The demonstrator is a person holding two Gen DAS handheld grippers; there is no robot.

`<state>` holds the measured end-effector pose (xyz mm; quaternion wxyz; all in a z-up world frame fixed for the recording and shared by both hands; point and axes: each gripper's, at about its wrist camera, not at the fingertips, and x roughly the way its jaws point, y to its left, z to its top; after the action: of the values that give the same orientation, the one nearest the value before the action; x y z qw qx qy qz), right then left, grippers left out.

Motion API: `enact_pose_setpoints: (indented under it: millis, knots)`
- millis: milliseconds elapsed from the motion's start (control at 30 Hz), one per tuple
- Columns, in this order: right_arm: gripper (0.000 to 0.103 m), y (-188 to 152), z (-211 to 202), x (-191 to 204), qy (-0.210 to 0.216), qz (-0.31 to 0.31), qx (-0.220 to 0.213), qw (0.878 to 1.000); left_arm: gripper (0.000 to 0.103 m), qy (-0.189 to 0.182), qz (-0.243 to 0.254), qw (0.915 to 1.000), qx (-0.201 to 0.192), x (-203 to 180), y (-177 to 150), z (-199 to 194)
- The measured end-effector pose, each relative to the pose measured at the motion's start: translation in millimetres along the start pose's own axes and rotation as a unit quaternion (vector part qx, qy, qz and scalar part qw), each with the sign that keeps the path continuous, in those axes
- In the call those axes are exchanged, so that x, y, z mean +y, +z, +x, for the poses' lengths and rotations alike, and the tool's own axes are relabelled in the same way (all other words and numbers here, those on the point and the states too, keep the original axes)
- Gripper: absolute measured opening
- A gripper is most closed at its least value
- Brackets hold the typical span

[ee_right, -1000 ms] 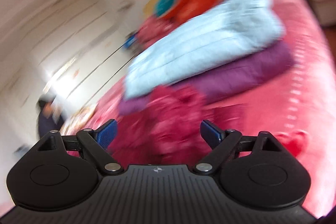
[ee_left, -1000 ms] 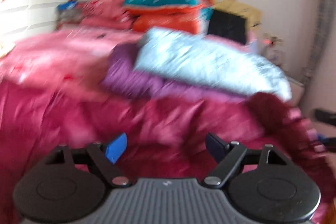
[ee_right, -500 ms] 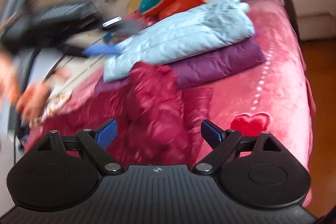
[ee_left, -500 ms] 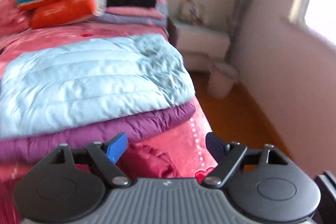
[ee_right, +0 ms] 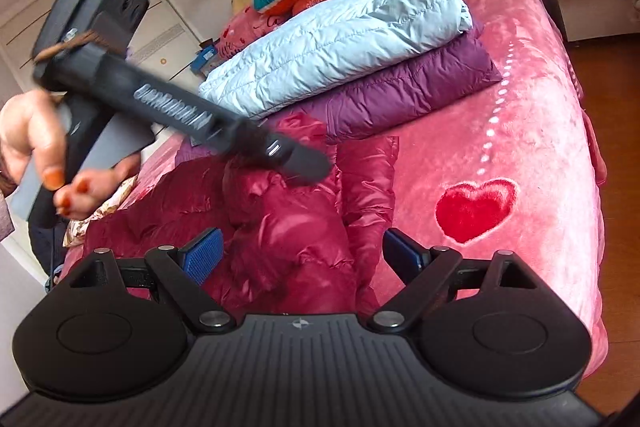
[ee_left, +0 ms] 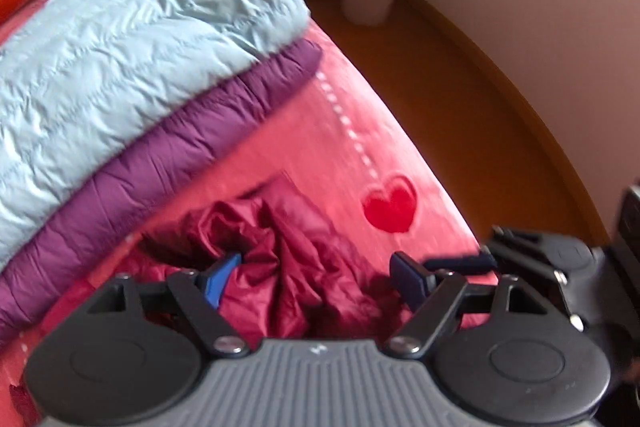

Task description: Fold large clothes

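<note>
My left hand-held gripper [ee_left: 310, 277], jaws spread and empty, had swung down from the stacked jackets onto the crumpled red jacket [ee_right: 280, 219] on the bed [ee_right: 540, 147]; right hand-held gripper [ee_right: 302, 259] hovered spread above it, grasp pending.

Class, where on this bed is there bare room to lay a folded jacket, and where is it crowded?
Free: the pink bedspread around the red heart, between the crumpled dark-red puffer jacket and the bed's edge. Crowded: the light-blue quilted jacket stacked on the purple one, bedding behind.
</note>
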<state>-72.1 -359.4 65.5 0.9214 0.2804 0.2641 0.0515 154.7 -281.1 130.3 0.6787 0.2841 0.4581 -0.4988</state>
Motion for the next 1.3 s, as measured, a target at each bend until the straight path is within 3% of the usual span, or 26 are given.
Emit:
enact_pose_setpoints:
  millis: [100,233,400,533,633,700,733,933,1033,1167,1300]
  knots:
    - [0.103,-3,4,4,0.001,-0.011,0.006,1.000,0.079,-0.041,-0.004,0.9991,-0.007,1,-5,-12]
    - [0.103,-5,9,10,0.002,-0.027,0.013,1.000,0.078,-0.068,-0.015,0.9975,-0.007,6,-12,-19]
    - [0.103,-6,11,12,0.002,-0.037,0.019,0.999,0.083,-0.057,-0.068,0.9959,-0.019,25,-23,-23]
    - [0.103,-7,10,12,0.003,-0.037,0.022,0.999,0.082,-0.066,-0.083,0.9933,-0.045,28,-30,-21]
    - [0.103,-8,12,14,0.001,-0.042,0.026,0.999,0.058,-0.089,-0.099,0.9879,-0.079,25,-31,-21]
    - [0.103,-9,13,16,0.000,-0.046,0.028,0.999,0.027,-0.095,-0.117,0.9834,-0.101,25,-32,-21]
    - [0.103,-9,14,16,-0.001,-0.048,0.029,0.998,0.024,-0.095,-0.127,0.9811,-0.111,26,-32,-19]
    - [0.103,-10,17,18,-0.020,-0.061,0.028,0.998,0.014,-0.092,-0.201,0.9566,-0.190,31,-25,-18]
    - [0.103,-10,19,14,-0.023,-0.056,0.031,0.998,0.011,-0.089,-0.254,0.9311,-0.246,41,-15,-19]
    - [0.103,-10,24,10,-0.041,-0.054,0.038,0.997,0.011,-0.045,-0.266,0.9162,-0.297,44,2,-16]
    - [0.103,-7,28,2,-0.058,-0.040,0.039,0.997,0.012,-0.020,-0.284,0.8949,-0.344,48,0,-20]
